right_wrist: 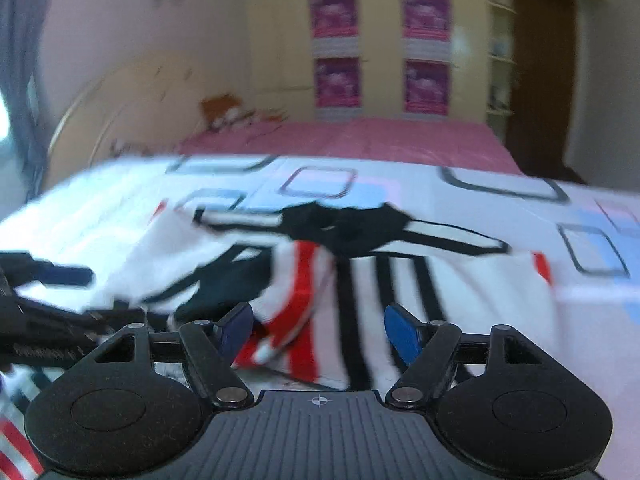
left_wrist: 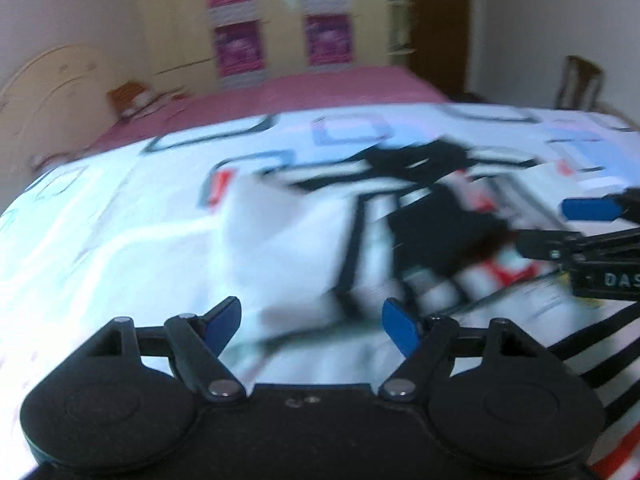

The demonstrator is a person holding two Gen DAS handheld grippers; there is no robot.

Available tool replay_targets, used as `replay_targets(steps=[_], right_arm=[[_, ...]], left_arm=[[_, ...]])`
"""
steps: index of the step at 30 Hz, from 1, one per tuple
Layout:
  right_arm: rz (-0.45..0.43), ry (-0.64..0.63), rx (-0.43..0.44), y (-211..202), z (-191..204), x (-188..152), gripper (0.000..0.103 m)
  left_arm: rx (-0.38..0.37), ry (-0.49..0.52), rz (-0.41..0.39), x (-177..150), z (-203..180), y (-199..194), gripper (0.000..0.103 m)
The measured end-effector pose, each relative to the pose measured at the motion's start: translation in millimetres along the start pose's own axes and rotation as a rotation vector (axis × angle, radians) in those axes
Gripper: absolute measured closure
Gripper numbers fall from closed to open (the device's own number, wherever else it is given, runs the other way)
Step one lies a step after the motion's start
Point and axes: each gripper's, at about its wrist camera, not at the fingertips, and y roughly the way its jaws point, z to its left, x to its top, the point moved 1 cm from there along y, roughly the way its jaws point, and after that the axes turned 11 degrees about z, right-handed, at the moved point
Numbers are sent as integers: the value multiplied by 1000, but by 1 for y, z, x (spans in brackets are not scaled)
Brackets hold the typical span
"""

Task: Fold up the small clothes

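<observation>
Jaws of both grippers stand apart and clamp nothing. Between the blue pads of the left gripper (left_wrist: 311,326) lies only blurred white cloth, not pressed by either pad. The right gripper (right_wrist: 319,330) hangs just above the red-and-white striped part of the small white garment with black and red stripes (right_wrist: 360,280), its pads clear of the cloth. That garment lies crumpled on the white bedsheet printed with black, blue and pink squares (right_wrist: 500,200), a black collar-like part at its far edge and black-edged strips running out to either side. Beyond the garment, a pink bedspread (right_wrist: 360,136) covers the rest of the bed. Behind that stands a yellow wooden wardrobe with four pink posters (right_wrist: 380,48), and to its right a dark brown door (right_wrist: 540,80).
</observation>
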Motion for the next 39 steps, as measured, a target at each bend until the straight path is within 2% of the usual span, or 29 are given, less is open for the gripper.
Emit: replay_targets(steps=[4, 6, 8, 10, 11, 12, 13, 16, 19, 21, 23, 25, 27, 30, 31, 32, 33, 34, 36, 39], right_arm=[[24, -115, -75, 24, 24, -3, 31], [23, -129, -90, 32, 28, -1, 35], [32, -120, -94, 41, 29, 4, 69], [33, -107, -103, 47, 29, 11, 77], [27, -105, -108, 48, 25, 15, 86], [19, -91, -106, 46, 21, 18, 92], [3, -55, -99, 42, 13, 22, 96], [-25, 159, -57, 25, -27, 29, 97], [36, 351, -12, 24, -70, 18, 97], [75, 393, -39, 28, -84, 5, 97], [102, 463, 0, 28, -100, -8, 96], [96, 442, -31, 23, -101, -13, 96], [100, 434, -12, 18, -102, -15, 96], [109, 430, 19, 11, -106, -18, 95], [106, 445, 33, 7, -109, -19, 87], [102, 456, 36, 3, -110, -22, 73], [94, 461, 40, 0, -113, -23, 65], [87, 464, 47, -2, -113, -22, 56], [88, 472, 64, -3, -116, -22, 56], [99, 526, 87, 9, -122, -21, 56]], left_arm=[[79, -24, 17, -8, 15, 14, 33], [100, -34, 12, -7, 19, 21, 40], [118, -61, 9, -4, 23, 32, 52], [123, -94, 3, -2, 28, 40, 55], [111, -111, -3, -1, 32, 41, 60], [96, -118, -5, -4, 34, 41, 68], [85, -120, -6, -4, 34, 40, 70], [66, -133, -9, -5, 34, 40, 77], [60, -134, -4, -5, 35, 43, 77], [55, -131, -2, -6, 34, 44, 77], [50, -118, 2, -5, 33, 44, 77], [44, -105, 12, -5, 34, 43, 77], [31, -98, 25, -3, 34, 41, 76], [-40, -116, 59, -3, 41, 33, 67], [-55, -119, 64, -3, 43, 29, 65], [-73, -125, 66, -4, 46, 24, 55], [-86, -135, 58, -5, 48, 18, 37], [-88, -142, 46, -5, 50, 14, 31], [-94, -155, 17, -3, 52, 5, 29], [-117, -188, 19, 11, 56, 9, 31]])
